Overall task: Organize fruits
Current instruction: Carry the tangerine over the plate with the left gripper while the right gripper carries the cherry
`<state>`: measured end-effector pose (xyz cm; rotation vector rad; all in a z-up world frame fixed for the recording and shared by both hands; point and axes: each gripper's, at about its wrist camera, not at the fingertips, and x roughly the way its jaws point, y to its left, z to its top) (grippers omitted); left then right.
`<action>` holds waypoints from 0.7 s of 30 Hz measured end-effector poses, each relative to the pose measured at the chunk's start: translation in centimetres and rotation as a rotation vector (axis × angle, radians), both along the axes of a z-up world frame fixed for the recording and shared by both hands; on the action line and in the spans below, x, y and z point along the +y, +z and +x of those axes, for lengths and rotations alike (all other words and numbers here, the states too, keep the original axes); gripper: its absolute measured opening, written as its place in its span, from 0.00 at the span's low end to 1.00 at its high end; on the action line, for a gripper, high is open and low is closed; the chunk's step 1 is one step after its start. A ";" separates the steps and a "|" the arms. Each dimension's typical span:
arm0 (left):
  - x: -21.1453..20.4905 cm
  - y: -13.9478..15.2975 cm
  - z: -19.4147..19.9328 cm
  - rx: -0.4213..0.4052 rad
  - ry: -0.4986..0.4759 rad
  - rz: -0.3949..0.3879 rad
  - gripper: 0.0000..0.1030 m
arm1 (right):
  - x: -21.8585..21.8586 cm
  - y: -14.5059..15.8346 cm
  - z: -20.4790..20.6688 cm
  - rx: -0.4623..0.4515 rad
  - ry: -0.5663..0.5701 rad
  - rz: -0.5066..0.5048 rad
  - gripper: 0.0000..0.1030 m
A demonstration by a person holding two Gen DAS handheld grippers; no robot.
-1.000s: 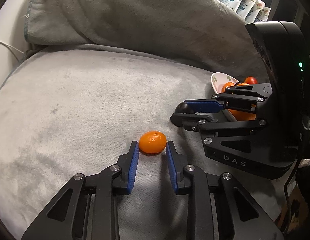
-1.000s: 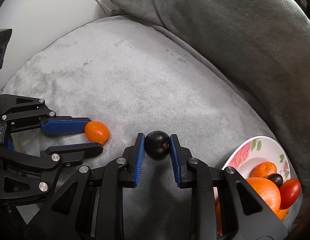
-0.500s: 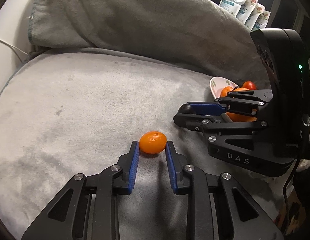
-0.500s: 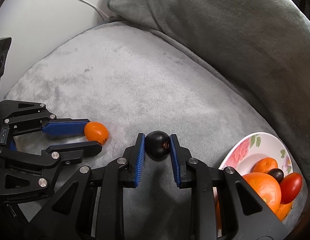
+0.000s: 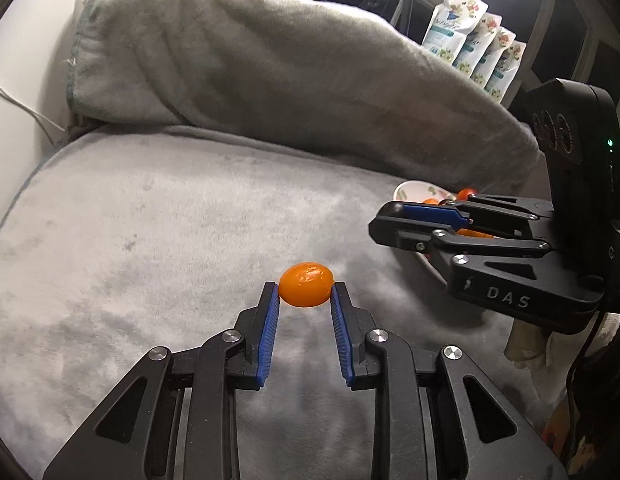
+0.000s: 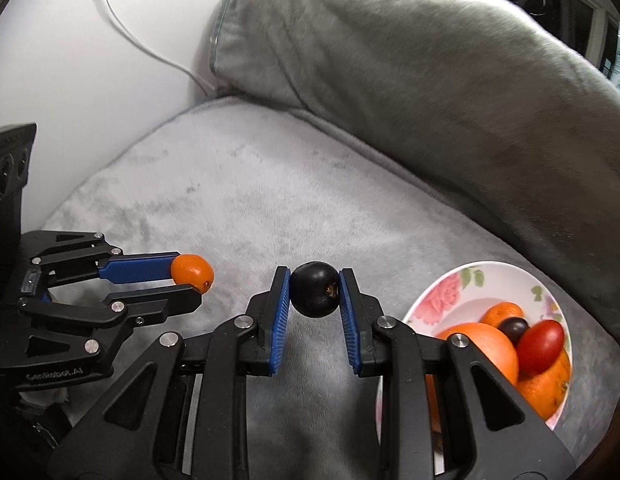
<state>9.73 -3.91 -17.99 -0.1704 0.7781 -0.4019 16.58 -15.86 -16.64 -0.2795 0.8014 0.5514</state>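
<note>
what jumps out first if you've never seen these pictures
Two black grippers, each pinching one small fruit at its blue tips above a grey plush cushion: the left gripper holds a small orange fruit, the right gripper a dark round berry. To the right sits a flowered plate heaped with oranges, a red tomato and another dark berry.

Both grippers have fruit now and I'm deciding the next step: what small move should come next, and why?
Probably carry the right gripper, shut on the dark grape, over to the floral plate at its right. That plate already holds the other fruit, and it lies nearer this gripper than the left gripper, which pinches the small orange fruit.
</note>
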 end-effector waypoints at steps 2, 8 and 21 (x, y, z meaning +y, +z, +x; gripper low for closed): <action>-0.1 0.4 -0.3 -0.015 0.005 -0.004 0.24 | -0.7 0.9 -0.5 -0.016 -0.009 0.023 0.25; -0.6 1.6 -0.6 -0.037 -0.007 -0.019 0.24 | -3.1 3.1 -1.8 -0.058 -0.043 0.086 0.25; -3.5 3.9 -0.5 -0.081 -0.065 -0.027 0.24 | -10.5 6.1 -3.0 -0.125 -0.174 0.177 0.25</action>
